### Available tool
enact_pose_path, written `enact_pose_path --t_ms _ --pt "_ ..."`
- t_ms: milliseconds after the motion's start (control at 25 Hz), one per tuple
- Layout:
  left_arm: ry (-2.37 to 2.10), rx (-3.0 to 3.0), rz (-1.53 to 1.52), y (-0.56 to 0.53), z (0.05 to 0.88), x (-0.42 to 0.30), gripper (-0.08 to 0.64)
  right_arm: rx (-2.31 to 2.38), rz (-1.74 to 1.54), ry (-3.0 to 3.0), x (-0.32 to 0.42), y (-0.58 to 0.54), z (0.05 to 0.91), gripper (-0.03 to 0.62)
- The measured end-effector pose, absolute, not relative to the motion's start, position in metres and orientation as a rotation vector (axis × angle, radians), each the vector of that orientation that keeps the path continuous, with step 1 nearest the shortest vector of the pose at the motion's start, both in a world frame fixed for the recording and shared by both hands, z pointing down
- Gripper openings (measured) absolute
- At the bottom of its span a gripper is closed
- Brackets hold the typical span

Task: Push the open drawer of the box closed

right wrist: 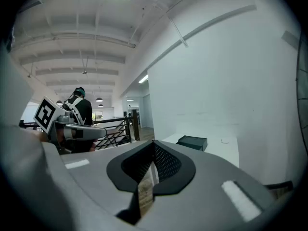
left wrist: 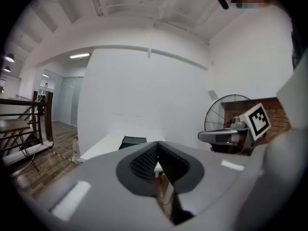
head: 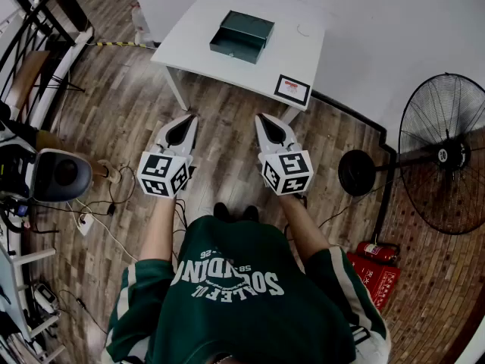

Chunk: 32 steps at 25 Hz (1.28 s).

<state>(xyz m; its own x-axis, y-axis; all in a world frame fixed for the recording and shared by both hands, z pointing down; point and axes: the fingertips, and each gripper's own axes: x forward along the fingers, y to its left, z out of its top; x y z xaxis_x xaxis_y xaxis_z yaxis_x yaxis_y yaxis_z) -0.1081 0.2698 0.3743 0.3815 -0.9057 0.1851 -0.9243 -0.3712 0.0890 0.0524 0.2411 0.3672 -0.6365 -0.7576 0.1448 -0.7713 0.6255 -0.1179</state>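
Box (head: 248,26) sits at the middle of the table (head: 197,48), its drawer (head: 236,48) pulled out toward the near edge. Short of the table, the left gripper (head: 186,118) and right gripper (head: 262,117) hang closed and empty.

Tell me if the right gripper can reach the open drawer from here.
Probably not yet: the right gripper hangs over the floor, short of the table; nothing blocks the drawer.

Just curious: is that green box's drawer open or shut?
Open: the drawer juts out of the box, its hollow inside showing.
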Motion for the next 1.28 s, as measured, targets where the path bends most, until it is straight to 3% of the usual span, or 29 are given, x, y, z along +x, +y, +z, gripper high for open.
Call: enact_pose_path --t_ms 800,1280 --pt "-1.573 2.474 0.184 0.259 0.396 -0.155 0.052 1.350 0.230 -2.741 0.006 0.242 0.377 0.000" --pt "-1.533 2.471 0.209 0.193 0.411 -0.155 0.052 1.382 0.290 -2.720 0.010 0.179 0.394 0.000"
